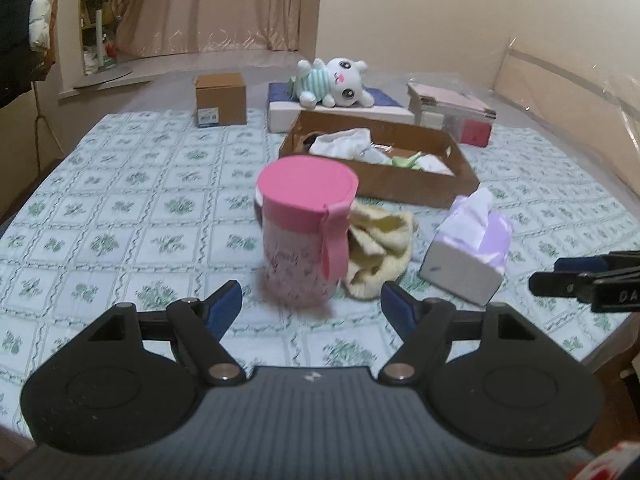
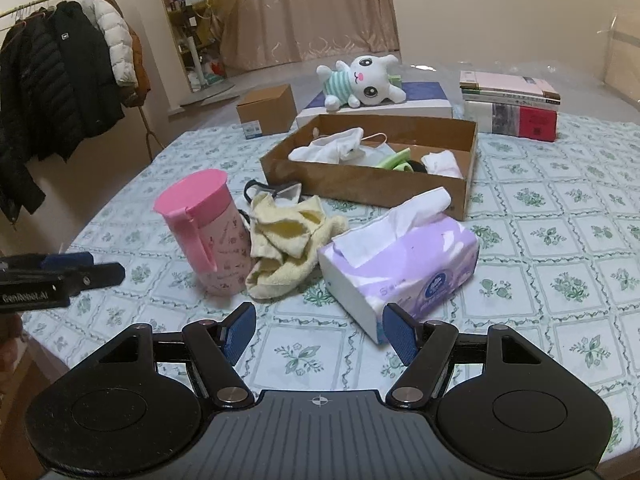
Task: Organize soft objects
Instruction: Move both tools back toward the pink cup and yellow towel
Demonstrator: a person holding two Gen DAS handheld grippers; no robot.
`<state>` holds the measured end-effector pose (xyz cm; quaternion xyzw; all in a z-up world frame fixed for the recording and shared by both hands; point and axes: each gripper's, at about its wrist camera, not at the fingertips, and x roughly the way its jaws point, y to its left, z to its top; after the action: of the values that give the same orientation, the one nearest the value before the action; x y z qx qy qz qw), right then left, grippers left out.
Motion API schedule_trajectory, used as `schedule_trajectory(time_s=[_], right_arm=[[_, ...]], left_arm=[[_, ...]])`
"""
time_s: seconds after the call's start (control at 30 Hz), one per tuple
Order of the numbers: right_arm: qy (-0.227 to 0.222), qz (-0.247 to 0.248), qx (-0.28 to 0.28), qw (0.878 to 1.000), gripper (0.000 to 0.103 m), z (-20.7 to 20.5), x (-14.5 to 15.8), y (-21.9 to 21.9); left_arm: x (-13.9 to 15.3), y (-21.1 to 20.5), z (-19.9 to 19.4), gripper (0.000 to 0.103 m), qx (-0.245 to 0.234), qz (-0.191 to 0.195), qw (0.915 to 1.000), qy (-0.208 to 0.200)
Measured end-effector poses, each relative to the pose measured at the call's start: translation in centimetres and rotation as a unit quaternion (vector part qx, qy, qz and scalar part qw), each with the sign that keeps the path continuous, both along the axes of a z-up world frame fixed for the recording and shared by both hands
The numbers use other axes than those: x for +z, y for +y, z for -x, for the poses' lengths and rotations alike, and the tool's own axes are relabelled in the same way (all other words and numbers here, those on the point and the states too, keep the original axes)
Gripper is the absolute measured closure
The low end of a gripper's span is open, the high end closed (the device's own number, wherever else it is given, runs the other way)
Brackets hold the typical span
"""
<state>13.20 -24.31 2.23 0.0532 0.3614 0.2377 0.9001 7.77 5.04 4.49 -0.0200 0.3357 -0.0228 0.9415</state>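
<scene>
A crumpled yellow cloth [image 1: 380, 248] [image 2: 288, 240] lies on the patterned table between a pink lidded cup [image 1: 306, 228] [image 2: 208, 228] and a purple tissue box [image 1: 472, 248] [image 2: 404, 264]. A dark item [image 2: 272, 192] lies behind the cloth. An open cardboard box [image 1: 404, 184] [image 2: 360, 184] holds white cloths and a green item. A white plush bunny [image 1: 340, 82] [image 2: 364, 80] lies on a flat box behind it. My left gripper [image 1: 312, 304] is open and empty just before the cup. My right gripper [image 2: 318, 328] is open and empty before the tissue box.
A small brown carton [image 1: 220, 98] [image 2: 268, 110] stands at the back left. A stack of books [image 1: 452, 114] [image 2: 512, 104] sits at the back right. Coats [image 2: 60, 92] hang on a rack to the left. The tablecloth [image 1: 120, 220] [image 2: 560, 248] spreads around.
</scene>
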Motion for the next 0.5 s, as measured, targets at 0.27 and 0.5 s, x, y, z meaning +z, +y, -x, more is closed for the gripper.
schedule_trajectory(time_s=[0.27, 0.5], right_arm=[[0.008, 0.008, -0.003, 1.0, 0.033, 0.4, -1.0, 0.2], [0.009, 0.012, -0.01, 1.0, 0.033, 0.2, -1.1, 0.1]], left_arm=[[-1.0, -0.3, 0.2, 0.029, 0.009, -0.01, 0.9998, 0.011], [-1.3, 0.0, 0.2, 0.03, 0.007, -0.002, 1.0, 0.005]])
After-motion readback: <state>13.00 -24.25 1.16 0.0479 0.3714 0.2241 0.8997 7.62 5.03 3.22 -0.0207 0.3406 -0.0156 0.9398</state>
